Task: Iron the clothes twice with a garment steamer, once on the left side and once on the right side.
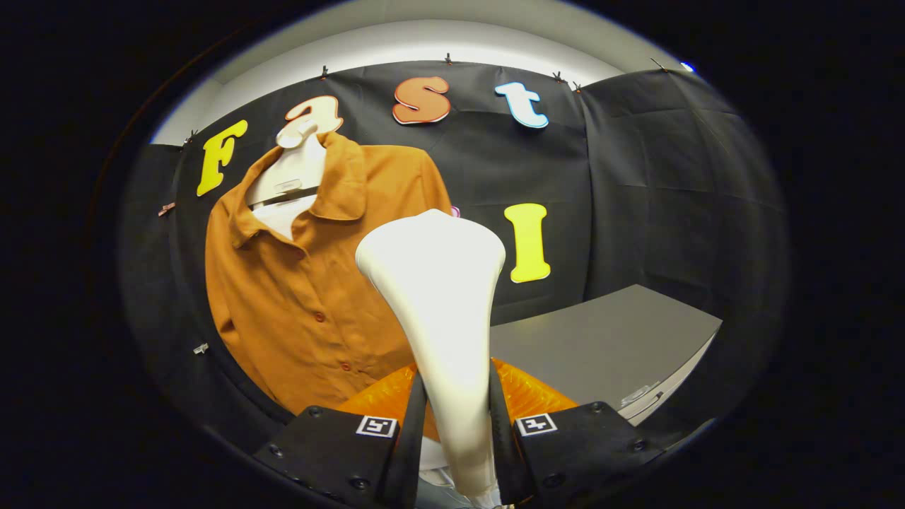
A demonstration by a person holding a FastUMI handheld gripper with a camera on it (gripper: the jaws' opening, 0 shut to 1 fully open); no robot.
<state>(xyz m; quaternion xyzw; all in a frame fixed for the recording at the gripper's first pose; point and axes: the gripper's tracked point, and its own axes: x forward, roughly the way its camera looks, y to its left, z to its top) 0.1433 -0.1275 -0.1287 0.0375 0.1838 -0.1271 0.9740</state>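
A white garment steamer [440, 297] stands upright between my two fingers, its neck pinched on both sides and its wide head rising ahead of them. My gripper [458, 424] is shut on it. Beyond the steamer head, to its left, an orange button-up shirt [311, 283] hangs on a white mannequin form [293, 166] against the black cloth wall. The steamer head overlaps the shirt's right side from this angle, and I cannot tell whether it touches the fabric. The shirt's lower right part is hidden behind the steamer.
A grey table [601, 346] lies to the right of the steamer, beyond my right finger, with a drawer handle [640, 396] on its front. Black cloth walls close the booth behind and to the right.
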